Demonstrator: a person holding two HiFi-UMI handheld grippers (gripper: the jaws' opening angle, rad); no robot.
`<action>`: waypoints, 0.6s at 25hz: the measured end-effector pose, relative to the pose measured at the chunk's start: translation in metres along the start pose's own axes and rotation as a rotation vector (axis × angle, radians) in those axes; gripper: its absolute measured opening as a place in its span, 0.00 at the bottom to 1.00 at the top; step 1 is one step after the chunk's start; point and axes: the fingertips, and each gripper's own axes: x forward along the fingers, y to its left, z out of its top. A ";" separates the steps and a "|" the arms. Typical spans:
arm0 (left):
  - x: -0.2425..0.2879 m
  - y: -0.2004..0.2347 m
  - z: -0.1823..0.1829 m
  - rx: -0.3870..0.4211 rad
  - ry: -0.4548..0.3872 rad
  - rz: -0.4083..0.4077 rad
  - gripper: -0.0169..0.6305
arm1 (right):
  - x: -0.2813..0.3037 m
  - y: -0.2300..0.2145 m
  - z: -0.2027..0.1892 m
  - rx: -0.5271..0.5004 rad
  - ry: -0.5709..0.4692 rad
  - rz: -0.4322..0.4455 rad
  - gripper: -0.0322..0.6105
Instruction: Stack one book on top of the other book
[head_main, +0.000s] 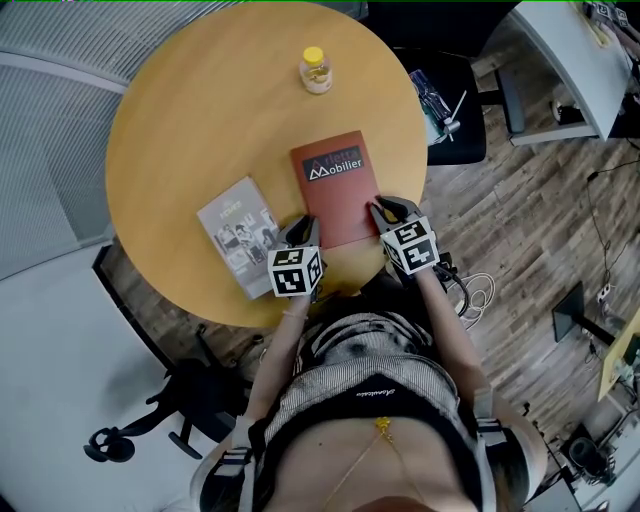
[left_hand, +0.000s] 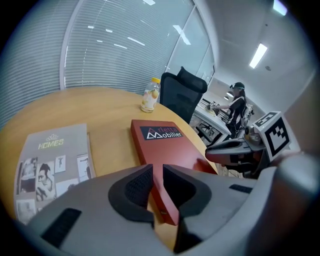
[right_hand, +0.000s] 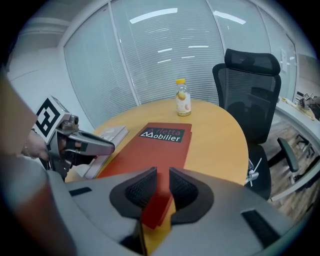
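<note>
A red book (head_main: 335, 190) titled "Mobilier" lies flat on the round wooden table (head_main: 200, 120). A grey "Homes" book (head_main: 238, 235) lies just left of it, apart from it. My left gripper (head_main: 300, 228) is at the red book's near left corner and my right gripper (head_main: 385, 208) at its near right corner. In the left gripper view the jaws (left_hand: 157, 182) stand a narrow slit apart, with the red book's (left_hand: 165, 145) corner showing in the gap. In the right gripper view the jaws (right_hand: 162, 187) are a little wider, over the red book's (right_hand: 155, 145) corner, and the pads do not press on it.
A small yellow-capped bottle (head_main: 316, 70) stands at the table's far side. A black office chair (right_hand: 250, 90) sits beyond the table's right edge, with a desk (head_main: 570, 60) behind it. The person's body is close to the near edge of the table.
</note>
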 end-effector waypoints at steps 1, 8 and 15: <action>0.001 0.001 0.000 -0.009 0.004 -0.001 0.11 | 0.001 -0.001 0.000 0.010 0.003 0.003 0.19; 0.013 0.004 -0.013 -0.083 0.092 -0.023 0.28 | 0.011 -0.005 -0.004 0.077 0.038 0.043 0.33; 0.024 0.003 -0.017 -0.084 0.171 -0.013 0.31 | 0.022 -0.009 -0.014 0.122 0.098 0.072 0.36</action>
